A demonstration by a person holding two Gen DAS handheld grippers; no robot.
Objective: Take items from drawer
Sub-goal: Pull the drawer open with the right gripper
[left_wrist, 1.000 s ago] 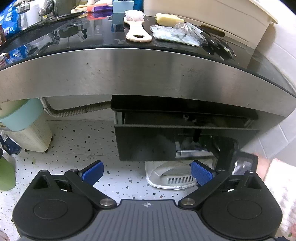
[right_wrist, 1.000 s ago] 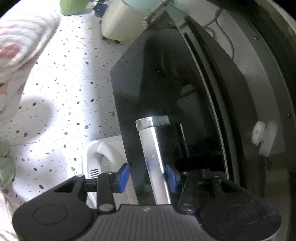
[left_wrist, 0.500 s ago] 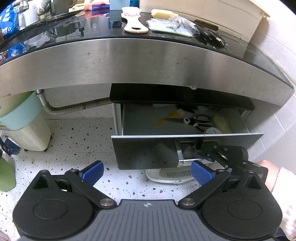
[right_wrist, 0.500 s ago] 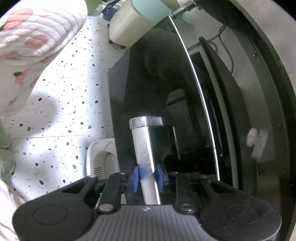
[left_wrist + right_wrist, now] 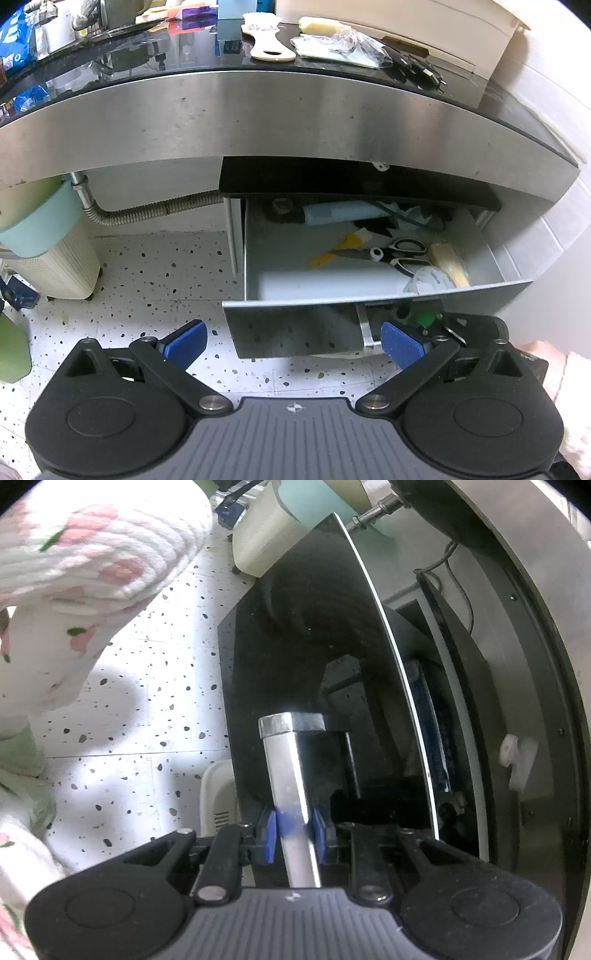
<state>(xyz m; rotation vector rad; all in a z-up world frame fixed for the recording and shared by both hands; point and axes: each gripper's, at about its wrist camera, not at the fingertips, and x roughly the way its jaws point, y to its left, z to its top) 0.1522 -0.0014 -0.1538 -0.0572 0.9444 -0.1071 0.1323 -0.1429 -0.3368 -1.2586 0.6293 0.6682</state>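
Note:
The drawer [image 5: 295, 273] under the steel counter stands pulled out. Inside lie black-handled scissors [image 5: 391, 253], a yellow-handled tool [image 5: 332, 254], a pale wooden block [image 5: 448, 262], a clear bag [image 5: 430, 278] and dark items at the back. My left gripper [image 5: 291, 341] is open and empty, in front of the drawer's dark front panel [image 5: 295, 328]. My right gripper [image 5: 293, 830] is shut on the drawer's silver bar handle [image 5: 286, 771]; it also shows in the left wrist view [image 5: 439, 328] at the handle [image 5: 364, 325].
On the black countertop [image 5: 147, 70] lie a wooden brush [image 5: 266, 44], a plastic bag [image 5: 340, 48] and black tools [image 5: 417, 66]. A flexible pipe [image 5: 155, 212] and a teal-topped bin [image 5: 48, 243] stand at left. A white object [image 5: 216, 801] sits on the speckled floor below the drawer.
My right gripper closed on the handle and pulled the drawer out from nearly shut to wide open, uncovering its contents. My left gripper stayed open.

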